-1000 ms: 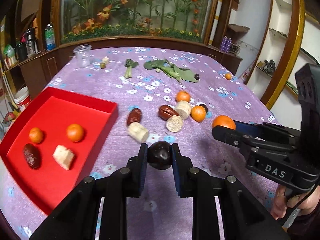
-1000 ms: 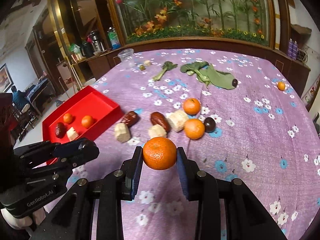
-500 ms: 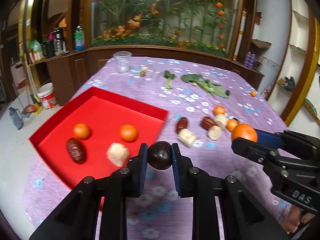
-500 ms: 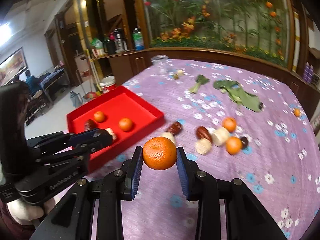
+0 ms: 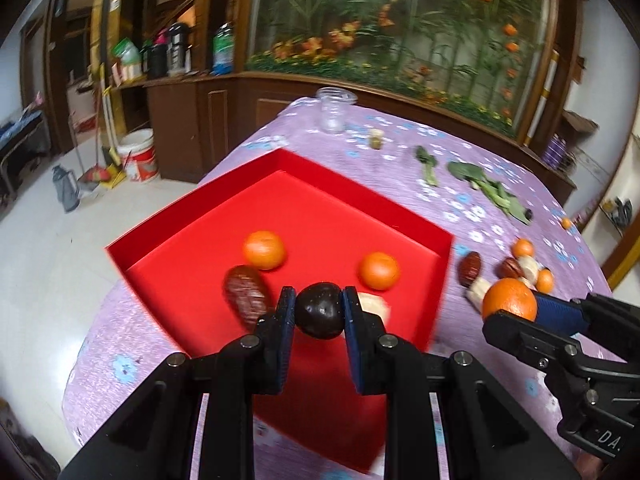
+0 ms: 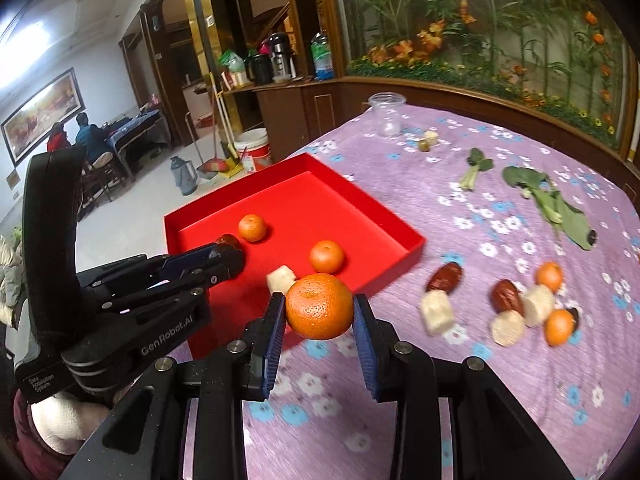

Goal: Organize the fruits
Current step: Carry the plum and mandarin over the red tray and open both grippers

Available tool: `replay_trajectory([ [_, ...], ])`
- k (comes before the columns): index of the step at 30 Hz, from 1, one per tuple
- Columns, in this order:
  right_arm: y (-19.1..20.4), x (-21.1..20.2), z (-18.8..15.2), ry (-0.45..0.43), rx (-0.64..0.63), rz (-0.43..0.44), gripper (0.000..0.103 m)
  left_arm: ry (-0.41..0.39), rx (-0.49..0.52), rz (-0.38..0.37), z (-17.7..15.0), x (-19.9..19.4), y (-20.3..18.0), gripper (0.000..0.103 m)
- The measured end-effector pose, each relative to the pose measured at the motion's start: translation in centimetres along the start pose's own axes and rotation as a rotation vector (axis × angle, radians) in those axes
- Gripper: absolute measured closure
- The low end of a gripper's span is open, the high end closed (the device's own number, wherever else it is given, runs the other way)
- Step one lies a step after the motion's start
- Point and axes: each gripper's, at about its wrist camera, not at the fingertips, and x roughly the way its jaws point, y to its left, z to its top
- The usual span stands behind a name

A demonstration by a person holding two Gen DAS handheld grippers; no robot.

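Note:
My left gripper (image 5: 319, 312) is shut on a dark round fruit (image 5: 320, 310) and hangs over the near part of the red tray (image 5: 280, 168). In the tray lie two tangerines (image 5: 264, 249) (image 5: 378, 270), a brown date (image 5: 245, 295) and a pale chunk (image 5: 376, 306) partly hidden behind the fingers. My right gripper (image 6: 319, 312) is shut on a tangerine (image 6: 319, 306) above the purple cloth, just right of the tray's near corner (image 6: 416, 245). The left gripper (image 6: 224, 258) shows in the right wrist view over the tray.
More dates (image 6: 445, 277), pale chunks (image 6: 437, 312) and tangerines (image 6: 549, 275) lie in a cluster on the flowered cloth right of the tray. Green leaves (image 6: 560, 208) and a clear jar (image 6: 385, 119) sit farther back. The table's left edge drops to the floor beside the tray.
Both grippers have swung left from the fruit cluster toward the red tray, each keeping its fruit. The left one now hangs over the tray.

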Motion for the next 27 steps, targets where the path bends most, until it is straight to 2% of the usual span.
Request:
replay_trajectory([
  [5, 0.6, 2.9, 0.8, 0.047, 0.015, 0.031, 0.066, 0.017, -0.036, 0.012, 0.0, 1.0, 2.0, 0.081],
  [21, 0.4, 7.6, 1.8, 0.099, 0.038, 0.017, 0.066, 0.021, -0.046, -0.001, 0.3, 2.2, 2.5, 0.079],
  [22, 0.4, 7.6, 1.9, 0.093, 0.040, 0.017, 0.066, 0.021, -0.044, -0.001, 0.4, 2.2, 2.5, 0.076],
  [23, 0.4, 7.8, 2.0, 0.090, 0.040, 0.018, 0.065, 0.019, -0.045, -0.003, 0.4, 2.2, 2.4, 0.067],
  [24, 0.3, 7.9, 2.1, 0.090, 0.041, 0.021, 0.064, 0.014, -0.045, -0.003, 0.4, 2.0, 2.4, 0.063],
  [27, -0.2, 8.0, 2.3, 0.084, 0.075, 0.046, 0.064, 0.000, -0.051, 0.008, 0.6, 1.8, 2.4, 0.060],
])
